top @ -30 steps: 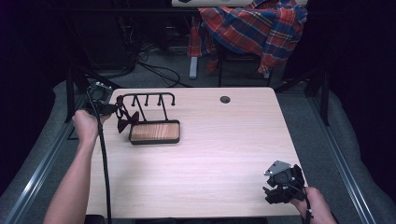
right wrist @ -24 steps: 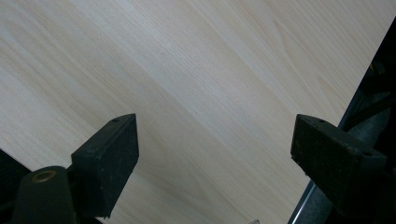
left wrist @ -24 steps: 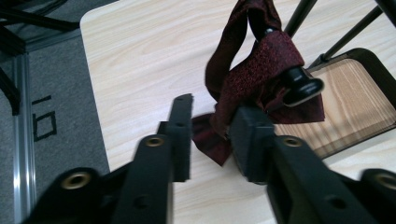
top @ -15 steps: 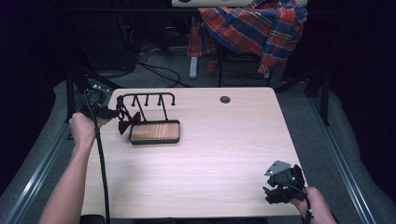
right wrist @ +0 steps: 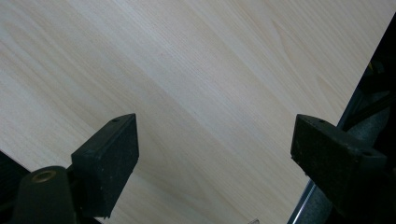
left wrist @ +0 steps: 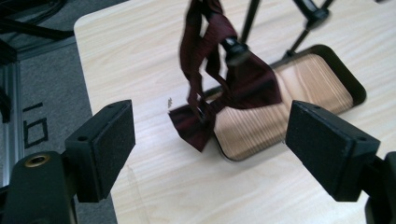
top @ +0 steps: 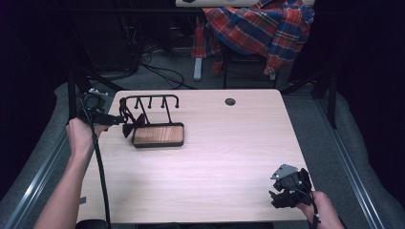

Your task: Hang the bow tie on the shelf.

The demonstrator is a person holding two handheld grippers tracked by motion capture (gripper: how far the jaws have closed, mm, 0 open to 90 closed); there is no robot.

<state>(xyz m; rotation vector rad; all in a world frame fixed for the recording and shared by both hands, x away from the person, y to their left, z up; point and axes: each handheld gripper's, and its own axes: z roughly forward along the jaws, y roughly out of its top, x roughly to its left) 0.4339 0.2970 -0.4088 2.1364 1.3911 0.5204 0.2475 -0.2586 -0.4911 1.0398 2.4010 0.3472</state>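
Note:
A dark red bow tie (top: 131, 123) hangs by its strap from the leftmost hook of a black rack (top: 150, 101). The rack stands on a wooden base with a black rim (top: 158, 135) at the table's back left. My left gripper (top: 118, 120) is just left of the bow tie and points at it. In the left gripper view the bow tie (left wrist: 224, 88) dangles ahead of the open left gripper (left wrist: 210, 149), apart from both pads. My right gripper (top: 282, 199) rests open at the table's near right corner. Bare tabletop lies under the right gripper (right wrist: 215, 154).
A round cable hole (top: 230, 101) sits in the table's back middle. A plaid shirt (top: 260, 26) is draped over a chair behind the table. Cables lie on the floor at the back left. The table's right edge (right wrist: 327, 154) runs close beside the right gripper.
My left hand has drawn back a little to the left and toward the person. The bow tie stays hanging on the hook. The right gripper has not moved.

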